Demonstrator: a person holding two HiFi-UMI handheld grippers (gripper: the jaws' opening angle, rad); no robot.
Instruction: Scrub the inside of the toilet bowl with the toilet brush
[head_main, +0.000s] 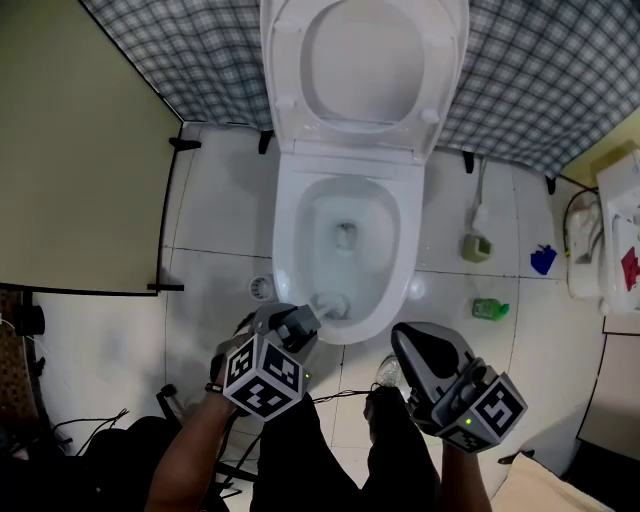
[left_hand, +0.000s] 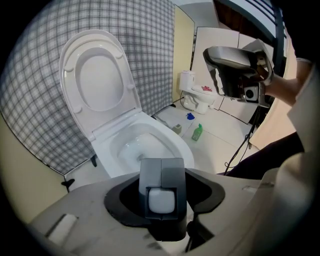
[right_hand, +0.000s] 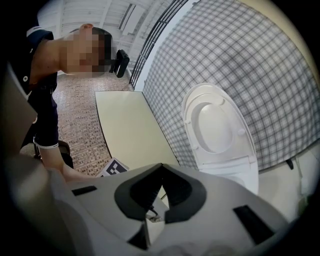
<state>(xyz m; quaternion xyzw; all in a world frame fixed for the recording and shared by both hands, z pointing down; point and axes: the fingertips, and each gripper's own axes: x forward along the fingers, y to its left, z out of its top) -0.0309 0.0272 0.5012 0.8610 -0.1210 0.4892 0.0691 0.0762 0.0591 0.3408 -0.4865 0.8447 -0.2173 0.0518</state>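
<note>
1. The left tongs (head_main: 303, 322) (left_hand: 161, 168) are clamped on the pale handle of the toilet brush (head_main: 330, 303) (left_hand: 161, 201). They tilt down over the front rim of the toilet bowl (head_main: 284, 240) (left_hand: 176, 145).
2. The brush's head sits inside the bowl, low against the near inner wall just under the front rim.
3. The right tongs (head_main: 406, 342) (right_hand: 160, 169) are closed with nothing between them. They are held over the tiled floor (head_main: 215, 215) just right of the bowl's front and do not touch it.
4. The toilet lid (head_main: 365, 60) (right_hand: 216, 125) stands raised against a checked cloth (head_main: 540, 70).
5. A green bottle (head_main: 490, 309) (left_hand: 197, 132) lies on the floor on the head view's right, near the bowl.
</note>
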